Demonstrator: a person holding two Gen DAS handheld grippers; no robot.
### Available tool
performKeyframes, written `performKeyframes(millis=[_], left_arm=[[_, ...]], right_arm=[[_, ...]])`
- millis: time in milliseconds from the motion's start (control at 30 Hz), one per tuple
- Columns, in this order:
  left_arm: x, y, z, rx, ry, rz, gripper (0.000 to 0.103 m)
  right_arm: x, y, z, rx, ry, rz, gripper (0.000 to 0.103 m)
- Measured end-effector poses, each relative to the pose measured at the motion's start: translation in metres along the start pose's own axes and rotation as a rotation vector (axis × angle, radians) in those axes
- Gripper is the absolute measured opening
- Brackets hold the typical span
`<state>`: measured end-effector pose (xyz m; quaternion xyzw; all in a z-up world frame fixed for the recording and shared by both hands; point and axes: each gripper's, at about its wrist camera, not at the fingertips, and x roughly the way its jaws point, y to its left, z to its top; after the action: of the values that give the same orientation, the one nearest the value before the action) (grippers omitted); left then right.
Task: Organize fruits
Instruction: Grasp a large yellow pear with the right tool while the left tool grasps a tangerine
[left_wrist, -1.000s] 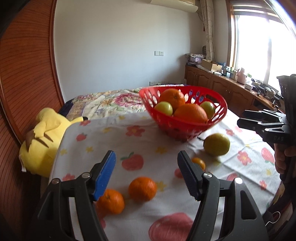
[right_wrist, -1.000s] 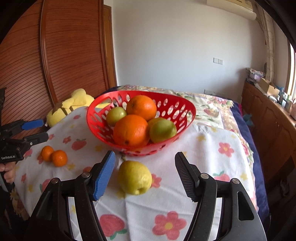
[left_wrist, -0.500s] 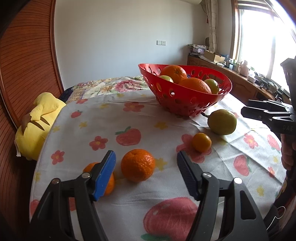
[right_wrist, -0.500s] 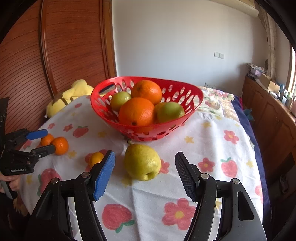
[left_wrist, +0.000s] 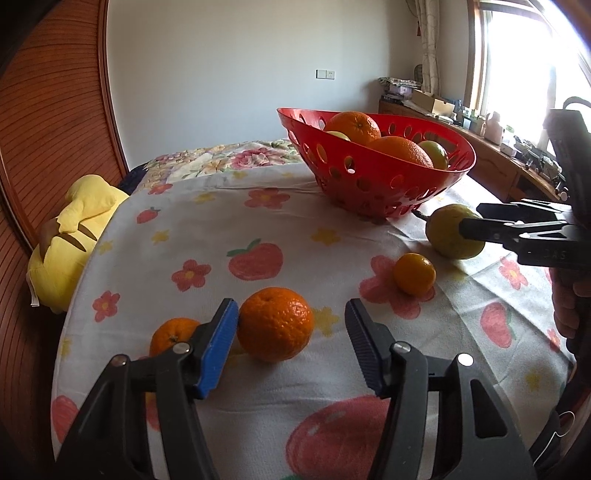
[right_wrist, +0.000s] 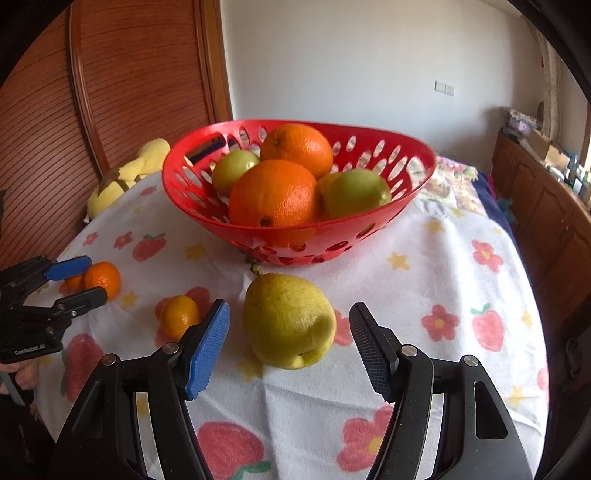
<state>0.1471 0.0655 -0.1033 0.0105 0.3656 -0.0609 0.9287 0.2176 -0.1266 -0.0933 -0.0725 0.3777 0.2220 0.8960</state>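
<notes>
Closing in from the left wrist view, the left gripper (left_wrist: 291, 332) brackets a mandarin (left_wrist: 275, 323) on the flower-and-strawberry tablecloth (left_wrist: 221, 236); its jaws are narrowing, the blue pad touching or just shy of the fruit's left side, the black pad still clear on the right, so nothing is held yet. A smaller mandarin (left_wrist: 171, 336) sits just behind the blue pad, a third (left_wrist: 413, 273) lies further right, and the red basket (left_wrist: 369, 184), already holding oranges and green fruit, stands beyond. The step in hand looks like a grasp of loose fruit for the basket; the next move probably calls for finishing the squeeze without nudging the neighbour, then a lift over the rim. The mandarin is near round, with no long axis to speak of. From the right wrist view, the right gripper (right_wrist: 290, 343) stands about half open around a yellow pear (right_wrist: 288, 321) lying just in front of the basket (right_wrist: 295, 236), both pads apart from its skin. The pear lies on its side, long axis running away from the camera, stem end towards the basket and blossom end nearer the claw, so the jaws would close across its broad middle.
</notes>
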Motion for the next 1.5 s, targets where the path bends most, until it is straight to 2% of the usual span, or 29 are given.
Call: performKeyframes(millis=[533, 600, 1500], left_arm=[[0.003, 0.003, 0.000, -0.004, 0.006, 0.002, 0.059], [0.003, 0.004, 0.000, -0.002, 0.009, 0.001, 0.059], [0.010, 0.001, 0.001, 0.019, 0.041, 0.027, 0.059]], right_arm=[[0.034, 0.001, 0.004, -0.004, 0.077, -0.017, 0.069], [0.034, 0.002, 0.003, -0.011, 0.085, -0.025, 0.063], [-0.031, 0.004, -0.056, 0.020, 0.008, 0.016, 0.063]])
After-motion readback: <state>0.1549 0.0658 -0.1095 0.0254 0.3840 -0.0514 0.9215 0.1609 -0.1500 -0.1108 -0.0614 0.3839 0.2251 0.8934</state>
